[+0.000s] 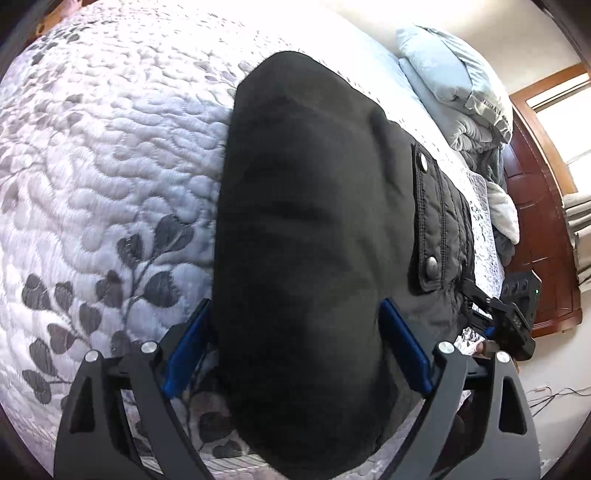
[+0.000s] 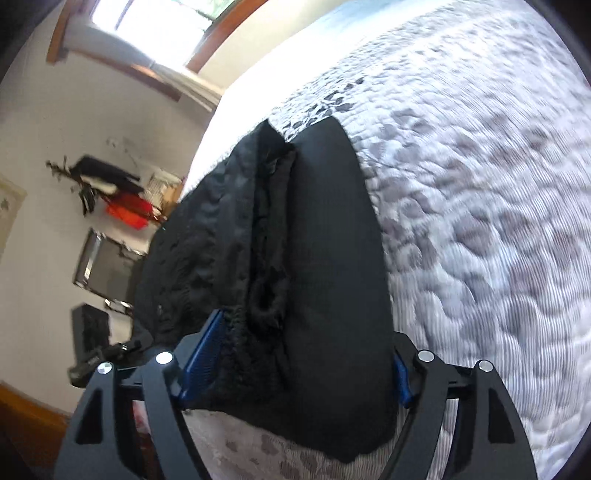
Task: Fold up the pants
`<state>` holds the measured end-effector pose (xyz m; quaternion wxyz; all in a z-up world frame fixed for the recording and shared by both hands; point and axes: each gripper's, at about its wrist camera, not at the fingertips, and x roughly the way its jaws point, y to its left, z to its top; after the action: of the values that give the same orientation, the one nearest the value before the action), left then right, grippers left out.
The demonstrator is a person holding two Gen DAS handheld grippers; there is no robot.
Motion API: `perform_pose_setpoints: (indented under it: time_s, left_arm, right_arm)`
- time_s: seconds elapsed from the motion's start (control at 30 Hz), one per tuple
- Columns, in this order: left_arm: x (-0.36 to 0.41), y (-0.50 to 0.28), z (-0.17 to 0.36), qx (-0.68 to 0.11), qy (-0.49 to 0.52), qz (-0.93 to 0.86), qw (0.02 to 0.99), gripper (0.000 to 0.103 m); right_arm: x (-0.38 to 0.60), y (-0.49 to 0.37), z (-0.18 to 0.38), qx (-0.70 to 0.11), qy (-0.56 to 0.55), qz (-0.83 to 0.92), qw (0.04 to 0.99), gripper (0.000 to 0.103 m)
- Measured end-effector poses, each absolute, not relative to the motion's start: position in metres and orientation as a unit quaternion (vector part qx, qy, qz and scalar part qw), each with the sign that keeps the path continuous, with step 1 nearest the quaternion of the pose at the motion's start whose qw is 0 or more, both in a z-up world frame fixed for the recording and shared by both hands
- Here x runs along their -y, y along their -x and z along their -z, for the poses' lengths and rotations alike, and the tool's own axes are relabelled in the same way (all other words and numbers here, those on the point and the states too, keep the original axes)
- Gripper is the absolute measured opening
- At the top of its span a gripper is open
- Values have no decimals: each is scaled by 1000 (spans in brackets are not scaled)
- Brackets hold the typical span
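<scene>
Nearest in the left wrist view, the left gripper (image 1: 295, 347) stands with its jaws spread wide, one blue pad (image 1: 186, 347) at lower left and the other at lower right, the black pants (image 1: 310, 236) lying between them; whether the pads press the cloth I cannot tell, though they look released. From the bottom of the frame the pants run up the middle to just above centre, their long axis nearly vertical in the picture, on a white quilted bedspread (image 1: 110, 155) printed with grey leaves. A pocket flap (image 1: 430, 218) with two metal snaps sits on the right side of the garment. Beside it, at right centre, part of the right gripper (image 1: 511, 325) reaches in at the cloth's edge. Farther off, upper right, lie one pale blue pillow (image 1: 439, 70) and a heap of bedding against a dark wood headboard (image 1: 535, 206).

In the right wrist view the right gripper (image 2: 295, 358) is likewise spread, two blue pads flanking the folded pants (image 2: 325, 258), which stretch from bottom centre towards the upper middle. The fleecy lining shows on the left half. Beyond, at left, stand a wall (image 2: 37, 166), a window (image 2: 155, 14) and some blurred clutter.
</scene>
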<state>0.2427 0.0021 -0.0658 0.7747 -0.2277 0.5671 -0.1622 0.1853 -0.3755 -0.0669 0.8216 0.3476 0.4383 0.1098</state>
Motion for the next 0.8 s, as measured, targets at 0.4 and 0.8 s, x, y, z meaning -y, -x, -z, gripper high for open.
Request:
perform_pose_setpoints:
  time_s: [0.4,0.8]
  left_arm:
    - [-11,-188,22,-518,169,82,835,89]
    - [15,-156,15,-529,95,63,841,91]
  right_arm:
    - [366,-122,3,-352,-314,-99,876,79]
    - [329,-147,24,-416,-255,-67,871,70]
